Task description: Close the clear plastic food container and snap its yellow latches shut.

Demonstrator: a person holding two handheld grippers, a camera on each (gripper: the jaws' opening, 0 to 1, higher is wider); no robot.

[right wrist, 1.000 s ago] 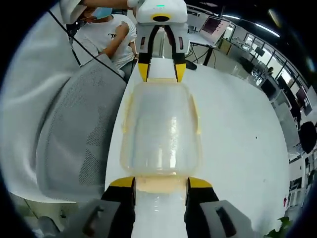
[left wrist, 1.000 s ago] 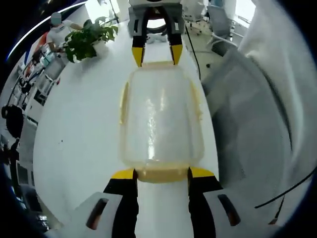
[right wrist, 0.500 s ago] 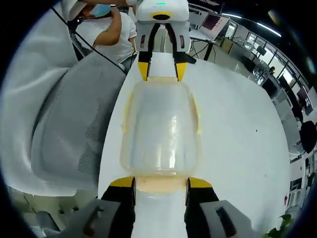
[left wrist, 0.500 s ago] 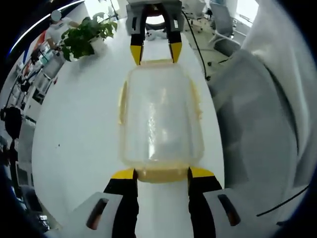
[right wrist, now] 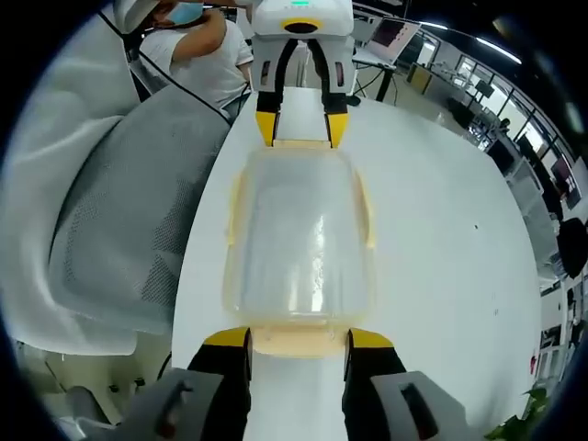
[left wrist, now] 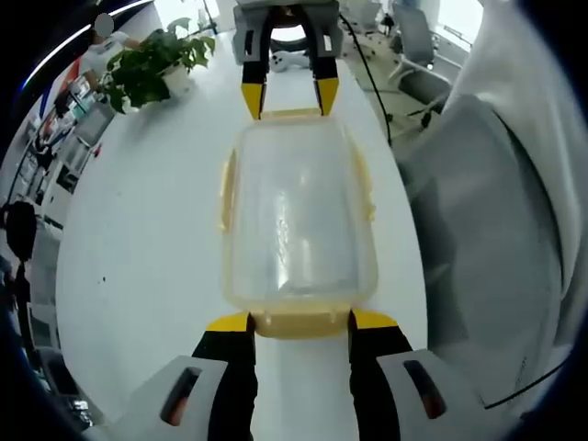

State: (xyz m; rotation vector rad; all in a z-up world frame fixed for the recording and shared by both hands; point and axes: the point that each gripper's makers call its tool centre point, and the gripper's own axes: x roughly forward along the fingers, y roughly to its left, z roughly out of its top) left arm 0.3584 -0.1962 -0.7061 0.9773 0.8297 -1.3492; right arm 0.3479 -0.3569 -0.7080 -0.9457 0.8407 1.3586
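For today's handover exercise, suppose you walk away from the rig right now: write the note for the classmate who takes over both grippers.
Left gripper: jaws open, one either side of the yellow end latch nearest it.
Right gripper: same stance at the opposite end latch.
The clear container lies on the white table between the two grippers, lid on top. A grey mesh chair stands at the table edge.
Done: lid placed on the box.
Unclear: whether any latch has clicked; the long-side latches look flared out.
Left: press down both end latches, then the side ones.
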